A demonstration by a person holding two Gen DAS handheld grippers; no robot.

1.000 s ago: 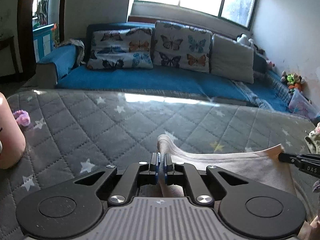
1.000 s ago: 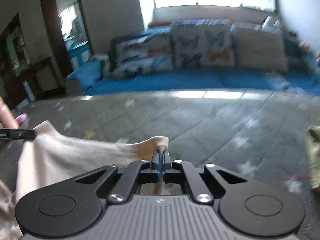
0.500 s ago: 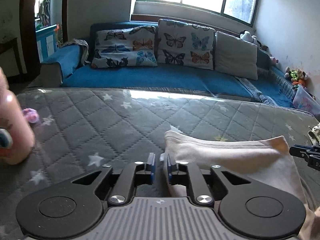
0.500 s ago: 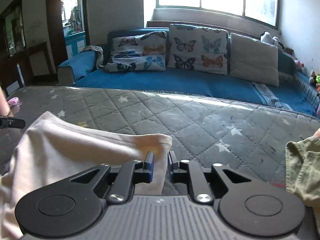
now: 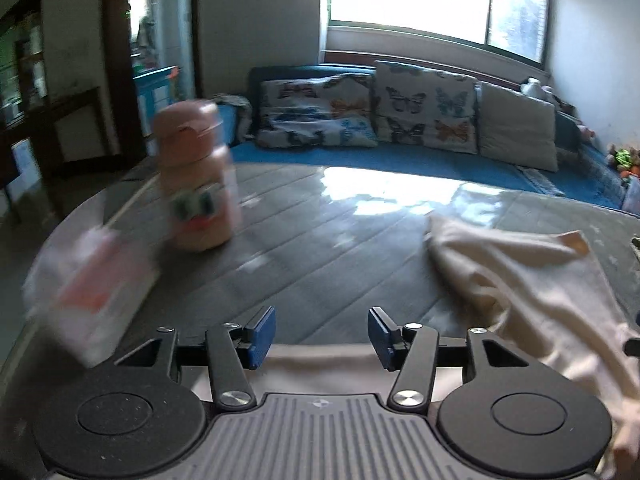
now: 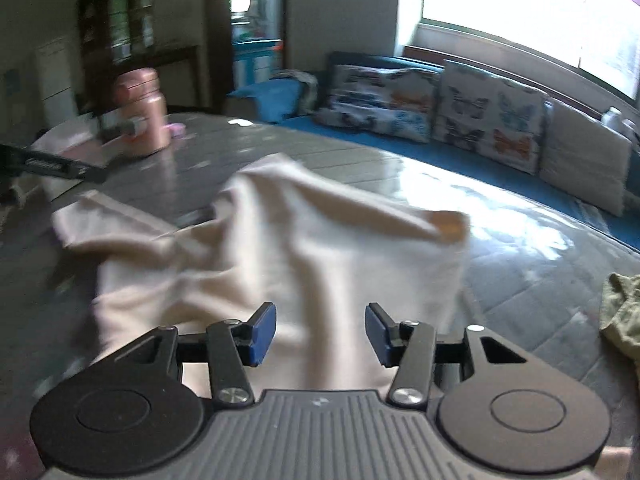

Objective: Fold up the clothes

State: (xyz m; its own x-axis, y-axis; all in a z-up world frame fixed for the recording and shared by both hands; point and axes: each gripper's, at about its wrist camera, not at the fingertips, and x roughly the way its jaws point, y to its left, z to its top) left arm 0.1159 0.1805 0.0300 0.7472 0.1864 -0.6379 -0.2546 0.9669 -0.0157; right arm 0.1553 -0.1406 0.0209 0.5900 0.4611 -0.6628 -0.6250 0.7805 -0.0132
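- The left tool point(image 5: 322, 334) is released, its blue-padded jaws spread wide with nothing between them; it hangs over the grey quilted mattress point(image 5: 320, 256).
- The right tool point(image 6: 321, 332) is likewise released, jaws wide apart and gripping nothing, hovering just above the cream garment point(image 6: 280, 248).
- The cream garment lies loose and rumpled on the mattress. In the left wrist view it sits to the right of the left tool point(image 5: 520, 280), and a pale strip of cloth also shows directly under that tool's jaws.
- In the right wrist view the garment fills the middle ground, with one corner point(image 6: 448, 222) peaked up and a fold trailing off to the left.
- An olive-green garment point(image 6: 622, 320) is bunched at the right edge of the mattress, apart from the cream one.
- A pink bottle point(image 5: 196, 176) stands upright on the mattress to the far left, well apart from the cream garment; it is blurred.
- Nearer the left edge lies a pale pink and white object point(image 5: 92, 292), too blurred to name.
- Beyond the mattress is a blue sofa point(image 5: 400, 160) carrying butterfly-print cushions point(image 5: 428, 106) and a plain cream cushion point(image 5: 516, 126), under a bright window point(image 5: 436, 0).
- Part of the left tool's dark finger point(image 6: 56, 166) reaches in from the left edge of the right wrist view.
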